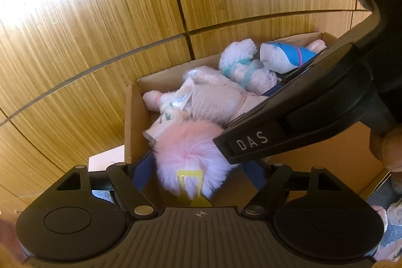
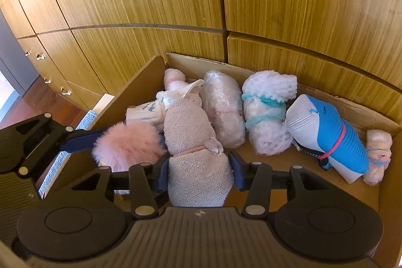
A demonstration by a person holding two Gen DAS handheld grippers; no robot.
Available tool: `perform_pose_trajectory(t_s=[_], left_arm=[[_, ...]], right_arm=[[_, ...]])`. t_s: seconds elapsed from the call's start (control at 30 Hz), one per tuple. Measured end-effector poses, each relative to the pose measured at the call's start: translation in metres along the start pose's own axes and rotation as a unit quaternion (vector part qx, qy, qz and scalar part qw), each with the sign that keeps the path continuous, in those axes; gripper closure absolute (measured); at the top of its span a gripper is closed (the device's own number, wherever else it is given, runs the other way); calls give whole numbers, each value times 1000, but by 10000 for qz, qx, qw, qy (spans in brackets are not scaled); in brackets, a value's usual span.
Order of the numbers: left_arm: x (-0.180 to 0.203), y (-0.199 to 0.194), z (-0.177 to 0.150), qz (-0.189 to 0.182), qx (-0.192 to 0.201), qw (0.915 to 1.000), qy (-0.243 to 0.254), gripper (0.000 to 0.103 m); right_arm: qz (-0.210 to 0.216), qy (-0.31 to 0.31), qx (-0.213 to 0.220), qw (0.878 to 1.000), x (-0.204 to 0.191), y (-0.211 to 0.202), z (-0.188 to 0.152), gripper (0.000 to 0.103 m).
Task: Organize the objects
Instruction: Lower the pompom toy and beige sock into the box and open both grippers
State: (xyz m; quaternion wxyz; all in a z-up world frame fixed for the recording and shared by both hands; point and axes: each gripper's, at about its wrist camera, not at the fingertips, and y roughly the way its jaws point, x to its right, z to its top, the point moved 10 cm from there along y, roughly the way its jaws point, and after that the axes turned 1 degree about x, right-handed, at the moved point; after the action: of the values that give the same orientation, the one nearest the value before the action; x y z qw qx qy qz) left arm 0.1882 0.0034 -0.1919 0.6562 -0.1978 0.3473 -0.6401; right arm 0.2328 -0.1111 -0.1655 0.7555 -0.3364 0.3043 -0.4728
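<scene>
Placing step: left gripper (image 1: 198,167) jaws apart around pink pom-pom (image 1: 191,157) inside cardboard box (image 2: 326,99), right gripper (image 2: 198,167) clamped on knit bundle (image 2: 196,155) beside it; next, probably release and withdraw.

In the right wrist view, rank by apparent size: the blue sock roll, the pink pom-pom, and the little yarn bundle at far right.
1. Blue sock roll
2. Pink pom-pom, partly hidden, so unsure
3. Yarn bundle

In the cardboard box (image 2: 263,67), a fluffy pompom (image 2: 125,145) is set at the left, knitted bundle (image 2: 196,142) right of it, and sock roll (image 2: 329,135) farther right.
</scene>
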Motion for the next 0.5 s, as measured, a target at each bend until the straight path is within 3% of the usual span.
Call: perform_pose_trajectory(t_s=[0.5], left_arm=[[-7,-23,7,-111,77,9997,-183,18]], right_arm=[[-22,-45,113,9999,-9,-18,4,56]])
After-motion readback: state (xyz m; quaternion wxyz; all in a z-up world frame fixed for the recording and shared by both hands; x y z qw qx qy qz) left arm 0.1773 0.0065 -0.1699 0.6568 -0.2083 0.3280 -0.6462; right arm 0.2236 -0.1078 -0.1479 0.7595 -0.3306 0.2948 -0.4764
